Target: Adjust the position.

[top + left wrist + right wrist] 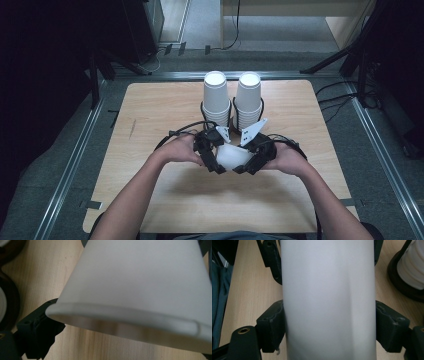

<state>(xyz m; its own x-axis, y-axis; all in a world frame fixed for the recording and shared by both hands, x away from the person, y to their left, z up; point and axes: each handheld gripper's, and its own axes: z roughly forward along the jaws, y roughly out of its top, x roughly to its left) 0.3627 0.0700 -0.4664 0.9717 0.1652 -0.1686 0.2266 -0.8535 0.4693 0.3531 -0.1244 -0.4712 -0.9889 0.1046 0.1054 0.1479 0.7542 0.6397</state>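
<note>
**Passing the cup between grippers without crushing it**

I have the paper cup (231,156) lying sideways above the bench (150,107), between both hands and just in front of the two cup stacks (216,100). My right gripper (250,165) pinches its wall from both sides; my left gripper (42,335) is spread wide around the rim end, not pressing. I judge the grip should stay light, since thin paper dents. I'd keep the cup level and close the left only once it sits square.

A lab rig: wooden table (150,105) framed by aluminium rails (70,160), stand legs, floor cables (340,97)
</note>
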